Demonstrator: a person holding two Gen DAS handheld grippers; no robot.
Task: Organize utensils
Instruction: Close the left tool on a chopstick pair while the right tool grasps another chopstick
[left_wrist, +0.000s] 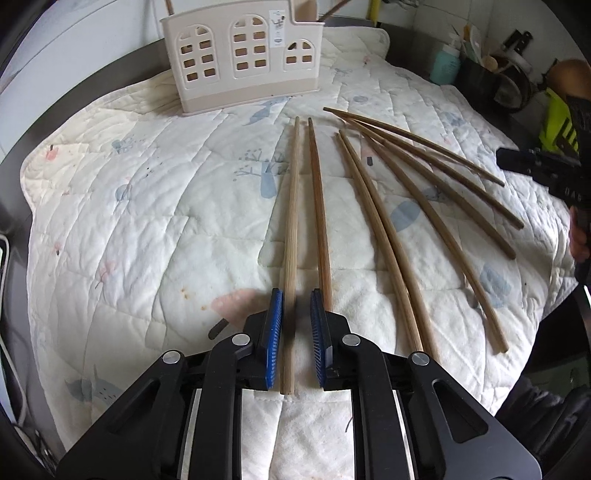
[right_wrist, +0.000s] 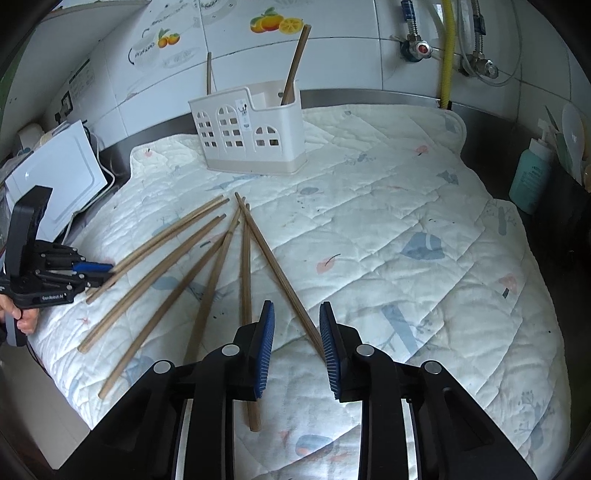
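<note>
Long wooden chopsticks (left_wrist: 373, 229) lie fanned flat before the upright cream holder (left_wrist: 243, 62).

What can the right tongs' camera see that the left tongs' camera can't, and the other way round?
Only the right camera: orange fruit stickers on the wall tiles and metal pipe valves. Only the left camera: what looks like a dark round pot. Both: the cream plastic holder with window holes, brown wooden chopsticks fanned on the white quilted cloth, and a teal bottle.
</note>
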